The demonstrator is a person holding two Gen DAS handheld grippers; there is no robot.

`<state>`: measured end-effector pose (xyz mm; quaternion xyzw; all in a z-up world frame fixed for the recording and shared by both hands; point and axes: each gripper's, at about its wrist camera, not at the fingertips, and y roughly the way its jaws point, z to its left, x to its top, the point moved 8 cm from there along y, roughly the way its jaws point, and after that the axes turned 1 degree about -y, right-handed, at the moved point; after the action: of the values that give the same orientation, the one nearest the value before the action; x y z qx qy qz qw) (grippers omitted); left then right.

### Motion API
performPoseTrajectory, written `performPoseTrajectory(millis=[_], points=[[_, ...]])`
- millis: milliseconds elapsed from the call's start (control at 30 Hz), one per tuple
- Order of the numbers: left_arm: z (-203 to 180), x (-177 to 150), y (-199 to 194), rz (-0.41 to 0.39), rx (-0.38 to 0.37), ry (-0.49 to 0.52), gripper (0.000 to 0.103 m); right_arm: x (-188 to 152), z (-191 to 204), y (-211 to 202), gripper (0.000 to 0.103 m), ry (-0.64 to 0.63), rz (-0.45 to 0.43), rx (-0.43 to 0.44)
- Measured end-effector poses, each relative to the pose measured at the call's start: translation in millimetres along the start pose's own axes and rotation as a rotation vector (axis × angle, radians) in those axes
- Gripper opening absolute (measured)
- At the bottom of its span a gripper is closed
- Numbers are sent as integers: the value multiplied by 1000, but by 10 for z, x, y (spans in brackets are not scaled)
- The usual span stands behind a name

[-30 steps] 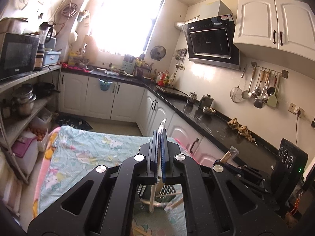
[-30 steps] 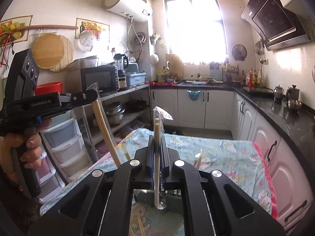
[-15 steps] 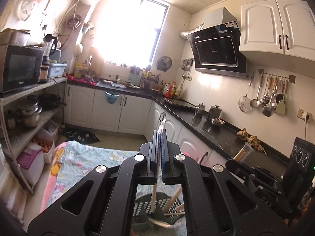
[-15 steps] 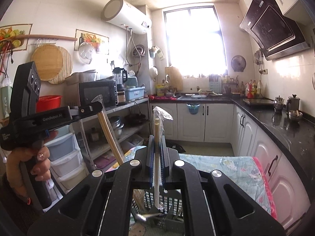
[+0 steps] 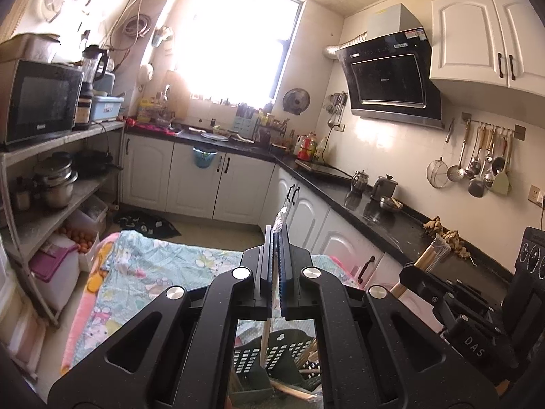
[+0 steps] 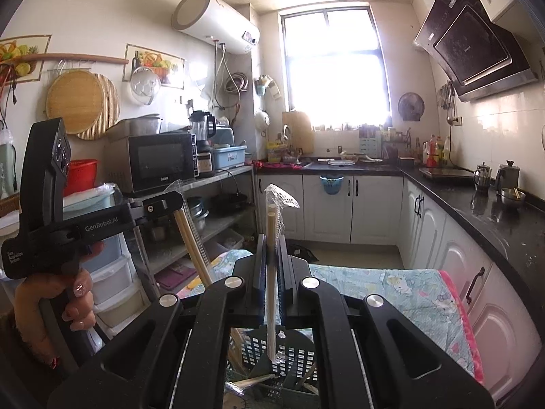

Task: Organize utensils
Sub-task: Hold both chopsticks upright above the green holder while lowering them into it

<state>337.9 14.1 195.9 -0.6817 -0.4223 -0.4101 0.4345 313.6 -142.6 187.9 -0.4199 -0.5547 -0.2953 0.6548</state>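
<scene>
Fingers of both your grippers, left (image 5: pixel 274 238) and right (image 6: pixel 271 242), stay clamped on wrapped chopsticks (image 6: pixel 271 272). You've brought them back down over the dark basket (image 6: pixel 272 358) on the worktop, so dropping them in comes next.

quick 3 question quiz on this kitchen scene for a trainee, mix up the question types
1. True or false: the right gripper is shut on a wrapped pair of chopsticks.
2. Multiple choice: below both grippers sits a) a glass jar, b) a dark slotted utensil basket, c) a metal pot.
3. Fill in: in the right wrist view, the left gripper holds its wrapped chopsticks ____, not upright.

Key: 1 true; 2 b; 3 tilted
</scene>
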Motion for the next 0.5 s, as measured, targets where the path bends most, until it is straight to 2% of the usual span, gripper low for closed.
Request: performPoseTrajectory(millis=[500], points=[[95, -369, 258, 46, 8, -8, 1, -425, -49, 360, 6, 23, 95, 3]])
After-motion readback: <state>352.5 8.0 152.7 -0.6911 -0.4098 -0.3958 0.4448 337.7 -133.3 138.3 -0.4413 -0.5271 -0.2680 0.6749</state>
